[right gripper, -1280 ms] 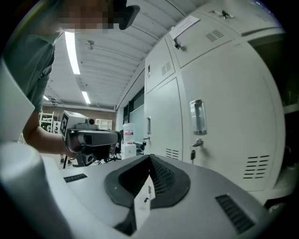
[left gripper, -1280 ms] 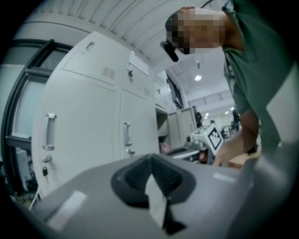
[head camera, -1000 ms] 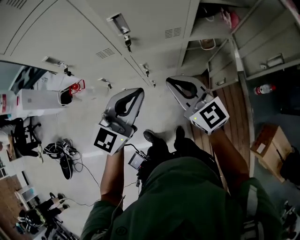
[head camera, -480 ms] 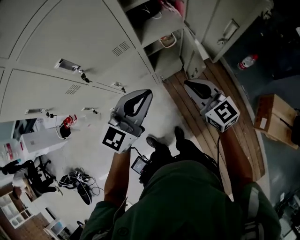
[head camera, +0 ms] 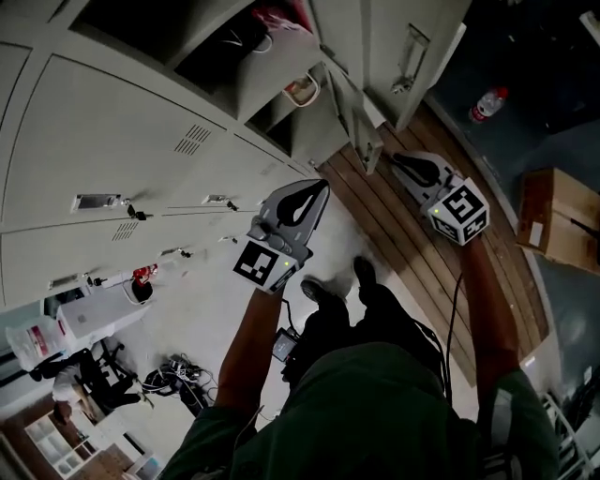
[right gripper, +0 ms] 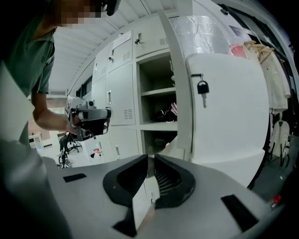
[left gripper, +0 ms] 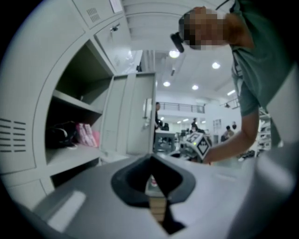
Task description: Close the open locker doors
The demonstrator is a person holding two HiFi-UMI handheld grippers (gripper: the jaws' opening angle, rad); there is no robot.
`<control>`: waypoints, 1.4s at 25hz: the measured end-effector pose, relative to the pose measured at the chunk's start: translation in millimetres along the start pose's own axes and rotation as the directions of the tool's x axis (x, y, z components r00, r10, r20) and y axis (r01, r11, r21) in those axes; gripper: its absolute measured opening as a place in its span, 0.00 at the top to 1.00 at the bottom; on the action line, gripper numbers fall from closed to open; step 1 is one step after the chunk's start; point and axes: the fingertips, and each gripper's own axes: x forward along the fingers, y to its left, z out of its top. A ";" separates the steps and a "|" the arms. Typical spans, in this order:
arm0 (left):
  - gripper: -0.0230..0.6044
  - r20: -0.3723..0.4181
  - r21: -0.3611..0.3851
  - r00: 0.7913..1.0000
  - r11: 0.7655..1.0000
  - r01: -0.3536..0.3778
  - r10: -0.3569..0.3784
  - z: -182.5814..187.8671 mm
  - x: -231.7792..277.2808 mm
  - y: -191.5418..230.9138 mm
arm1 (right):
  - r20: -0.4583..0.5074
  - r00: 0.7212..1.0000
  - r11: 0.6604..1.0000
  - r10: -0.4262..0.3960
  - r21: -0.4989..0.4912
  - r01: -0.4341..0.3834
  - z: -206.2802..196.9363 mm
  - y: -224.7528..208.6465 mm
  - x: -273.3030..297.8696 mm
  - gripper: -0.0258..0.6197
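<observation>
Presently catalogued, head view: locker bank, pale grey painted sheet metal. Its doors are flat rectangles fitted with slotted vents and small latch plates, and the closed ones are ranged from 9 to 11 o'clock. Open compartments are seen at 12 o'clock, with pink items and a dark bag lodged inside.

- Upper open door: swung outward at 1 o'clock, with an upright handle fixed on its face.
- Lower open door: seen nearly edge-on just below the upper one.
- Neither door is touched by a claw.
- Padlocked door, right claw view: broad, smooth and off-white. It is stood open at 2 o'clock of the claw, with a dark padlock hung near its left edge.
- Left claw: grey moulded shell. Its jaws are pressed together with nothing between them, and it is held over pale floor.
- Right claw: jaws drawn together to a thin slit, nothing pinched. It is pointed toward the foot of the lower open door, above the wooden floor of ribbed planks.
- Bottle and cardboard box: noted at 2 and 3 o'clock.

Against the frame one second earlier, the open compartments are shifted from upper right to top centre. The right claw is brought nearer the open doors. Both claws are kept closed.
</observation>
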 end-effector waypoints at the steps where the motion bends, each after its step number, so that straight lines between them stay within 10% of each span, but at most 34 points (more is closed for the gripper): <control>1: 0.96 -0.009 -0.001 1.000 1.000 0.004 -0.004 -6.2 8.4 0.5 | -0.007 1.000 1.000 0.005 0.000 -0.005 -7.8 -5.9 2.5 0.94; 17: 0.96 -0.036 -0.052 0.998 0.998 0.042 -0.044 -72.0 62.0 -7.5 | -0.050 0.995 0.992 0.091 -0.079 -0.094 -56.6 -25.5 53.4 0.84; 35: 0.96 -0.024 -0.029 0.993 0.993 -0.117 0.116 -81.2 -16.0 73.9 | -0.063 0.982 0.977 0.179 -0.108 -0.185 -24.0 42.9 141.8 0.88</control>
